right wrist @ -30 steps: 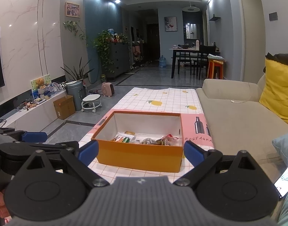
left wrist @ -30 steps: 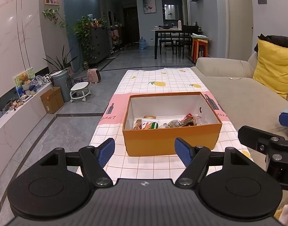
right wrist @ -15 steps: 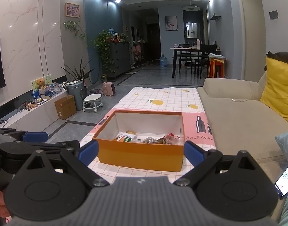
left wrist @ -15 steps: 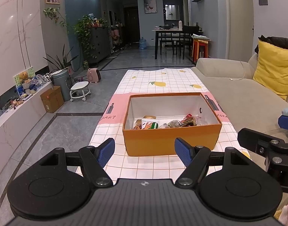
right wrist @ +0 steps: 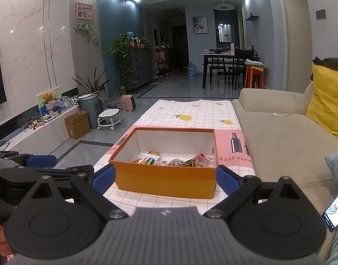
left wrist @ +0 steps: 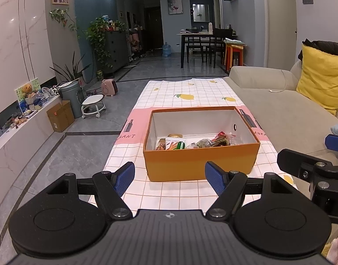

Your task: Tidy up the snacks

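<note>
The left gripper (left wrist: 170, 176) hangs short of the box (left wrist: 199, 164), jaws spread and empty. The box sits on the checked cloth (left wrist: 191, 92), open, with the snacks (left wrist: 195, 142) heaped along its near wall. The right gripper (right wrist: 165, 177) is likewise spread wide, holding nothing, just short of the box's near wall. The step looks like a reach into the box: best come over the near wall from above, pick one packet at the edge of the heap, and close on its crimped end rather than its middle.
</note>
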`<state>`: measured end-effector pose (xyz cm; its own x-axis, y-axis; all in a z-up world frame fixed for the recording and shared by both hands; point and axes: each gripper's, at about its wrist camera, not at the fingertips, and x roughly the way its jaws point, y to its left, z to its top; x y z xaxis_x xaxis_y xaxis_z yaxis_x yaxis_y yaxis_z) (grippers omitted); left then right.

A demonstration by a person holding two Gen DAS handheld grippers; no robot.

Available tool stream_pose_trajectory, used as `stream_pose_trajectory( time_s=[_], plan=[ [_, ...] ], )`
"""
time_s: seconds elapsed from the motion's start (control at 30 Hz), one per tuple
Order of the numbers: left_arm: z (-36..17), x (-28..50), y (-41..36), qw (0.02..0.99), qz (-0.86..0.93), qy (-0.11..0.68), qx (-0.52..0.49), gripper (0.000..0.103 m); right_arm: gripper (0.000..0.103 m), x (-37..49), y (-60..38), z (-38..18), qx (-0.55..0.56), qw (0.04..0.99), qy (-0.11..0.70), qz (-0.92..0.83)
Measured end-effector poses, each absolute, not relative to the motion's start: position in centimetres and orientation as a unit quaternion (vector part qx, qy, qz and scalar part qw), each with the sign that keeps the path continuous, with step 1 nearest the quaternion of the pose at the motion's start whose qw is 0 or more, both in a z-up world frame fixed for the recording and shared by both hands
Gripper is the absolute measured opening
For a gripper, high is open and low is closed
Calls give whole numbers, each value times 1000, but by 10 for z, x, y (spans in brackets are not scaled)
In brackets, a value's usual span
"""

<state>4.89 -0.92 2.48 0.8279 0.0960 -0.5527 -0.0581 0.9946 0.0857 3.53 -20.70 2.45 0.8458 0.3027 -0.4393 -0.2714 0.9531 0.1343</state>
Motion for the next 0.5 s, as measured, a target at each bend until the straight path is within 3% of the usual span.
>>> stream_pose_trajectory(
  time_s=[0.5],
  plan=[
    [26,47,-8,955,41,292,32,85,94,36,-206,25,35,960,236,150]
  ],
)
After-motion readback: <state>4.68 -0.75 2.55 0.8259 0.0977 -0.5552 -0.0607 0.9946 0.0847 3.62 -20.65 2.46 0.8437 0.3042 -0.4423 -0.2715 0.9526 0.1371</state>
